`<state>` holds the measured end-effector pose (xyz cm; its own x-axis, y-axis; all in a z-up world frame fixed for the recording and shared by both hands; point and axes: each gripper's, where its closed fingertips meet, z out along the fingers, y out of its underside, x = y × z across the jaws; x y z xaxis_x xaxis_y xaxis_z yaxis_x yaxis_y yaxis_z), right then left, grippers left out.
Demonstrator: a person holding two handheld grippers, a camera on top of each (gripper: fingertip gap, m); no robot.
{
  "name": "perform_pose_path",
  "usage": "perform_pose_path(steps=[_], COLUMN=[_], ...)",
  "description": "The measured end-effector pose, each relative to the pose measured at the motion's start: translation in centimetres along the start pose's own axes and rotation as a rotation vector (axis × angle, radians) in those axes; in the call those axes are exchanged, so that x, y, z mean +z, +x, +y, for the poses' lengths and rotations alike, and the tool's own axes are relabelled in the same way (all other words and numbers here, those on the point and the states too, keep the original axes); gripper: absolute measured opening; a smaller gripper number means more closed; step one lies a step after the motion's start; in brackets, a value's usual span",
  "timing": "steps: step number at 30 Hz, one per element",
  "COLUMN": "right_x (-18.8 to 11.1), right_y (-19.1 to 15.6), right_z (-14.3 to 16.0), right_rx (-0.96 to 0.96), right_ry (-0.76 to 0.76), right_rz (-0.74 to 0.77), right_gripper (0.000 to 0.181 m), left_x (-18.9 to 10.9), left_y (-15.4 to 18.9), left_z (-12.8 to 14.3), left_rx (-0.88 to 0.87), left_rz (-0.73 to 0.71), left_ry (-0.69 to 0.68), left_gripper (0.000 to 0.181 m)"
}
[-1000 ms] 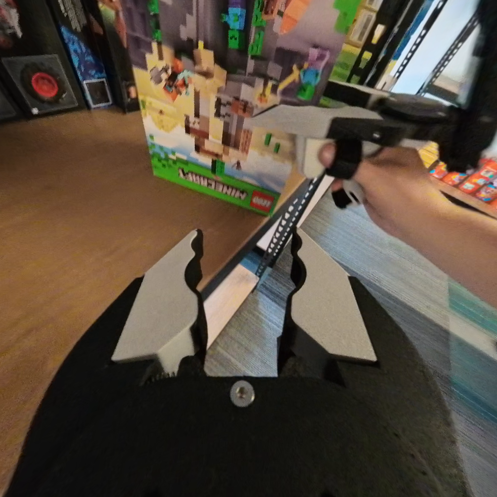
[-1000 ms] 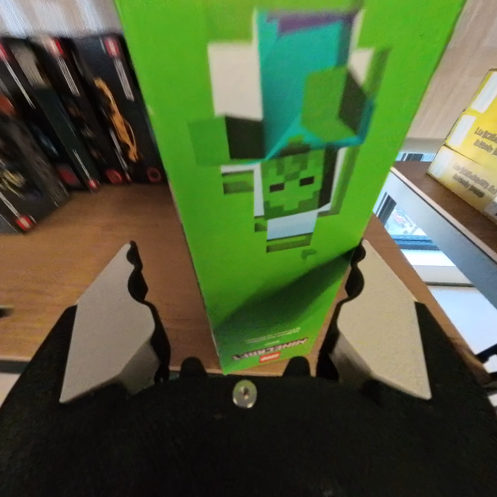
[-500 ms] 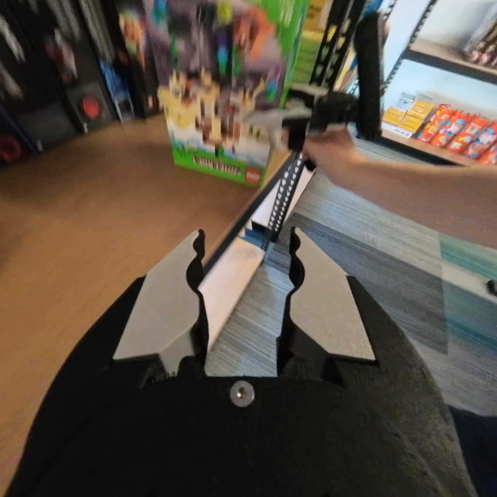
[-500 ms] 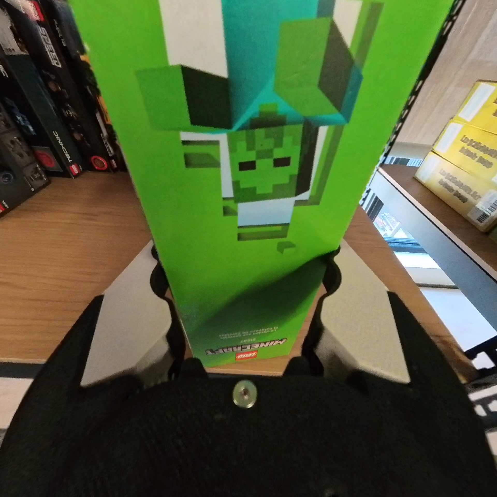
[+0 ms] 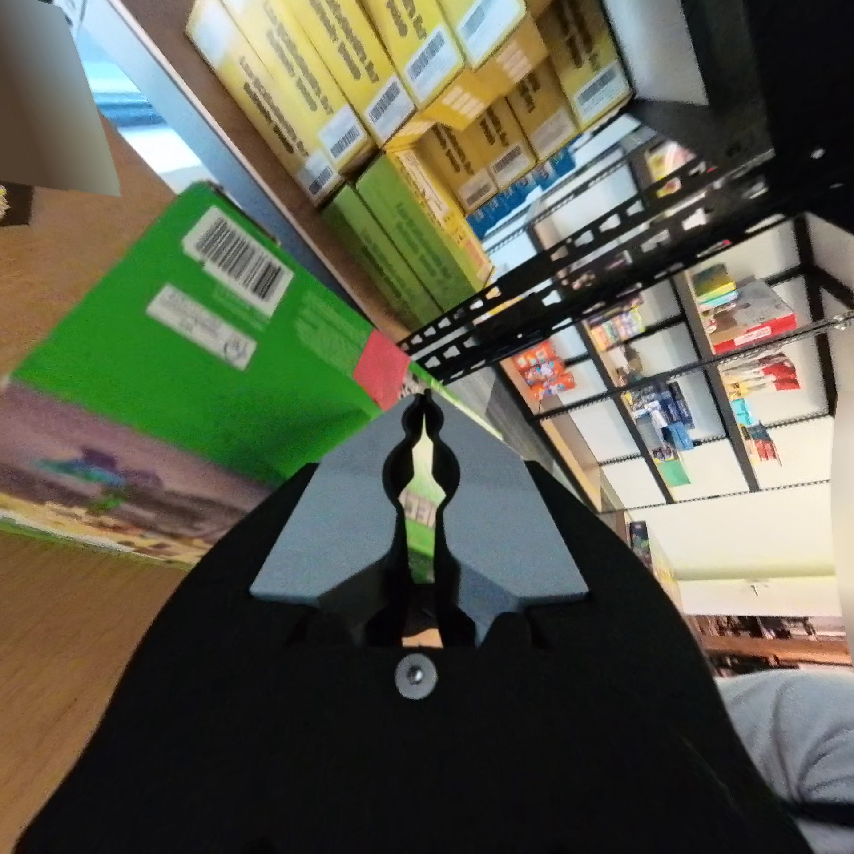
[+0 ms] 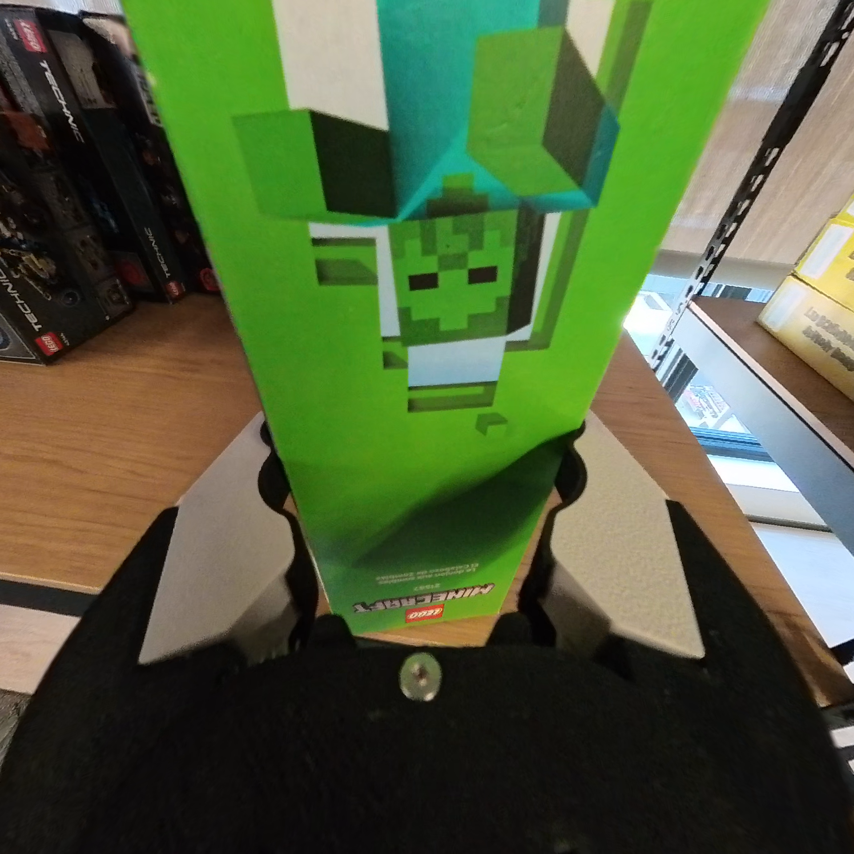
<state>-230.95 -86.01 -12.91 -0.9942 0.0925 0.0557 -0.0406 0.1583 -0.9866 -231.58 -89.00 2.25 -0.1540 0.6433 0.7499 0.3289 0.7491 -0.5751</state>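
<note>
**Green cardboard toy box clamped in my right gripper**

Green cardboard toy box [image 6: 430,323] is standing upright on the wooden shelf [image 6: 115,439], and my right gripper [image 6: 423,425] is squeezing its narrow sides. My left gripper [image 5: 424,399] is pinching together, tips touching, empty, just beside the box's barcoded end [image 5: 194,332].

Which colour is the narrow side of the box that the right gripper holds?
Bright green, with a blocky pixel figure in green and teal printed on the box. The right wrist view shows it best.
</note>
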Motion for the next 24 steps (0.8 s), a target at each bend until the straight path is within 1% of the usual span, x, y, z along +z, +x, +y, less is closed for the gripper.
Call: perform_pose_path(steps=[1,4,5,7,8,12,15,18,20,22,24], right_x=[0.0,0.0,0.0,0.0,0.0,0.0,0.1,0.2,0.2,0.1,0.2], right_y=[0.0,0.0,0.0,0.1,0.1,0.1,0.1,0.2,0.2,0.1,0.2], right_z=[0.0,0.0,-0.1,-0.1,-0.1,-0.2,-0.3,-0.3,-0.3,-0.3,-0.2], right_rx=[-0.003,-0.006,-0.004,0.002,-0.001,0.010,0.019,0.019,0.019,0.015,0.010], right_ry=[-0.002,0.012,0.016,0.016,0.019,0.042,0.051,0.057,0.059,0.062,0.055], right_rz=[-0.010,-0.037,-0.043,-0.048,-0.051,-0.055,-0.057,-0.060,-0.061,-0.061,-0.058], right_gripper=[0.118,0.118,0.118,0.118,0.118,0.118,0.118,0.118,0.118,0.118,0.118], left_x=[0.7,2.3,2.5,2.1,1.8,1.0,1.2,1.1,0.8,0.7,0.7], left_y=[0.0,-0.2,-0.5,-1.4,-1.6,-1.2,-1.4,-2.4,-2.9,-2.4,-1.2], left_z=[-0.3,0.6,0.6,-0.2,-0.2,0.8,0.6,-0.8,-1.2,-0.5,1.1], left_rx=[-0.008,-0.058,-0.073,-0.090,-0.097,-0.169,-0.188,-0.174,-0.156,-0.141,-0.139], left_rz=[-0.014,-0.019,-0.025,-0.060,-0.061,0.005,0.021,-0.029,-0.056,-0.045,0.007], left_ry=[-0.040,-0.232,-0.254,-0.227,-0.233,-0.287,-0.272,-0.222,-0.204,-0.233,-0.302], left_gripper=[0.000,0.000,0.000,0.000,0.000,0.000,0.000,0.000,0.000,0.000,0.000])
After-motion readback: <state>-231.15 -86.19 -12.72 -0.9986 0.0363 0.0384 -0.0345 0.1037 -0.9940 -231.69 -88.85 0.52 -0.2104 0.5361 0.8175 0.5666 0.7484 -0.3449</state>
